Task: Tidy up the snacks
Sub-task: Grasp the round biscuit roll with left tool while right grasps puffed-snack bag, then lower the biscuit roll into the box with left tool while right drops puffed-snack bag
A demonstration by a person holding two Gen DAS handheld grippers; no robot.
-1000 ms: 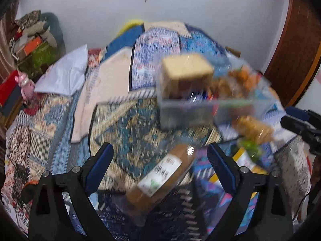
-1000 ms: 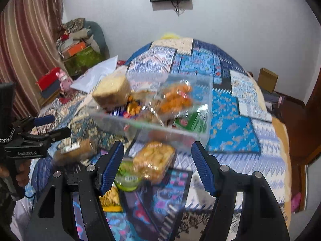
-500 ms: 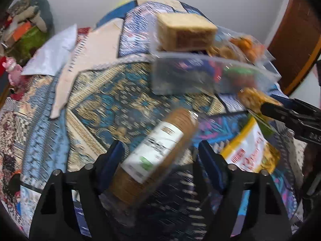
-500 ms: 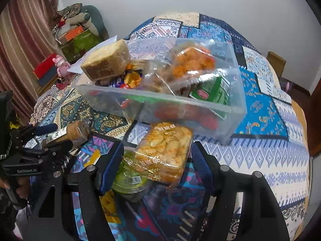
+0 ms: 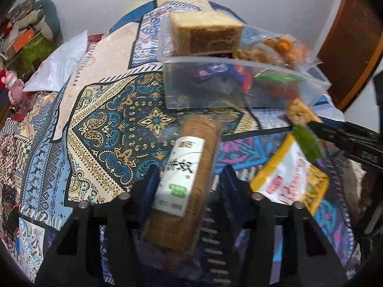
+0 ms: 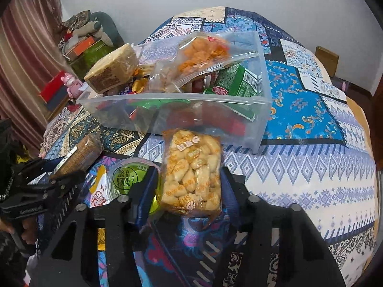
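Observation:
A clear plastic bin (image 5: 239, 95) (image 6: 182, 114) stands on the patterned bedspread, filled with a cake block (image 5: 203, 33), an orange snack bag (image 6: 203, 52), a green pack (image 6: 237, 81) and several wrapped sweets. My left gripper (image 5: 186, 181) is shut on a roll of brown biscuits with a white label (image 5: 184, 179), just in front of the bin. My right gripper (image 6: 189, 181) is shut on a clear pack of pale biscuits (image 6: 191, 169), also in front of the bin. A green jelly cup (image 6: 126, 177) and a yellow snack bag (image 5: 289, 177) lie between the grippers.
A white pillow (image 5: 62, 59) lies at the far left of the bed. Boxes and a pink toy (image 6: 71, 83) sit by the curtain at the left. A cardboard box (image 6: 326, 58) stands past the bed's right side. A wooden door (image 5: 354, 35) is at right.
Both grippers have closed their fingers onto their packs: the left on the biscuit roll, the right on the pale biscuit pack. Both have moved closer to the bin.

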